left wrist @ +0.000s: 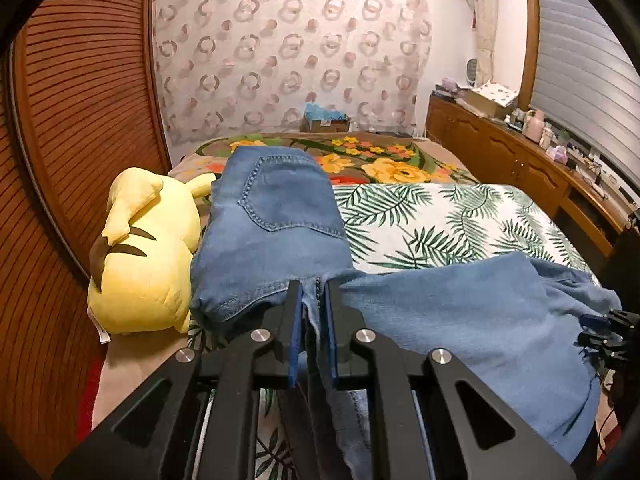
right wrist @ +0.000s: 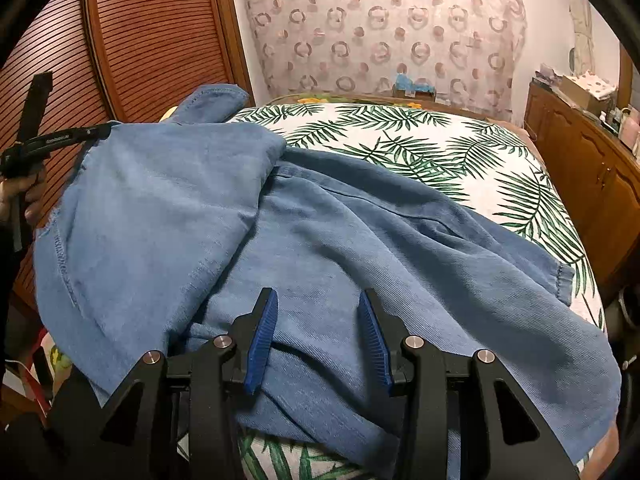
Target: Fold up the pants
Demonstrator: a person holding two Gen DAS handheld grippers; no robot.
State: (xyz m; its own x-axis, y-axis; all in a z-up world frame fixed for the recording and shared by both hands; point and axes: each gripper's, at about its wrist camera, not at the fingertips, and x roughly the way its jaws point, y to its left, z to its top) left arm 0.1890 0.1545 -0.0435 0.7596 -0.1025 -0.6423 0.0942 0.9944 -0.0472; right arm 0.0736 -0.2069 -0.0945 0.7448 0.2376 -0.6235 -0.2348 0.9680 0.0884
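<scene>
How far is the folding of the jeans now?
Barely begun. In hand: the left gripper is shut on a denim edge of the jeans, lifting one part over. The right gripper is open above the fabric. Left: the jeans lie crumpled across the palm-leaf bedsheet, unfolded.

A bed (left wrist: pixel 460 220) was covered by a palm-leaf sheet; blue jeans (left wrist: pixel 276 216) and a yellow plush toy (left wrist: pixel 144 264) were laid on it.

The pants (left wrist: pixel 276 216) lie across the bed (left wrist: pixel 440 220), a plush toy (left wrist: pixel 144 256) just left of them, a cabinet (left wrist: pixel 500 152) along the bed's right.
</scene>
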